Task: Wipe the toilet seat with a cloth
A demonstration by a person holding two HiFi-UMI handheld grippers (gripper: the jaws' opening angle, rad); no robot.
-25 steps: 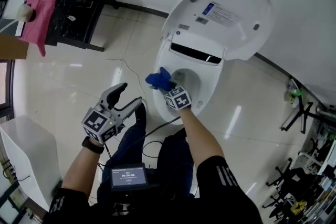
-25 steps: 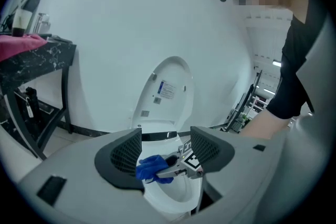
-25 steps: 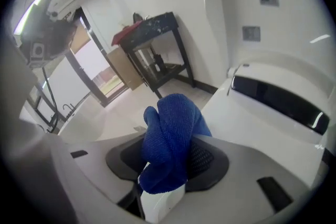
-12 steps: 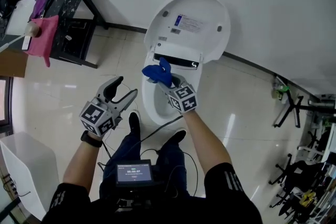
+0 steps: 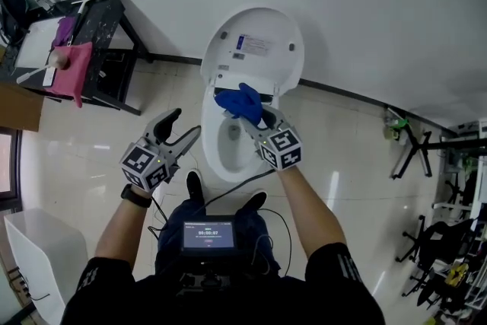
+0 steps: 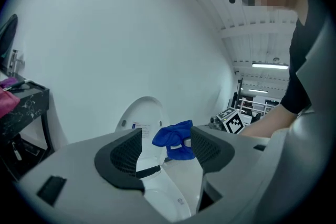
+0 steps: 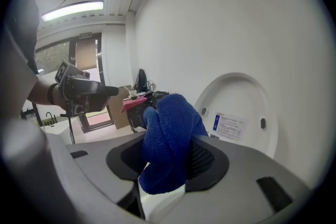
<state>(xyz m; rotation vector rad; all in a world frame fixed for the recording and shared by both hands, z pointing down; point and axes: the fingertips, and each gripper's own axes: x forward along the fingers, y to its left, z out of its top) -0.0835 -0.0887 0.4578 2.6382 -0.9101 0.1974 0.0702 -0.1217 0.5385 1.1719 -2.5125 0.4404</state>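
Note:
A white toilet [image 5: 221, 160] stands against the wall with its lid [image 5: 255, 49] raised. My right gripper [image 5: 257, 116] is shut on a bunched blue cloth [image 5: 240, 103] and holds it over the back of the bowl, near the hinge. In the right gripper view the blue cloth [image 7: 168, 139] fills the gap between the jaws, with the lid [image 7: 236, 113] behind. My left gripper [image 5: 179, 129] is open with nothing in it, off the toilet's left side. In the left gripper view the blue cloth [image 6: 173, 140] shows beyond the open jaws.
A black table [image 5: 91, 34] with a pink cloth [image 5: 72, 68] stands at the far left by the wall. A white bin [image 5: 34, 262] sits at the lower left. Stands and clutter [image 5: 426, 156] crowd the right side. A cable [image 5: 228, 190] trails on the floor.
The right gripper with the blue cloth has moved from the bowl's left front rim up to the back near the hinge. The head view has swung. The left gripper stays open.

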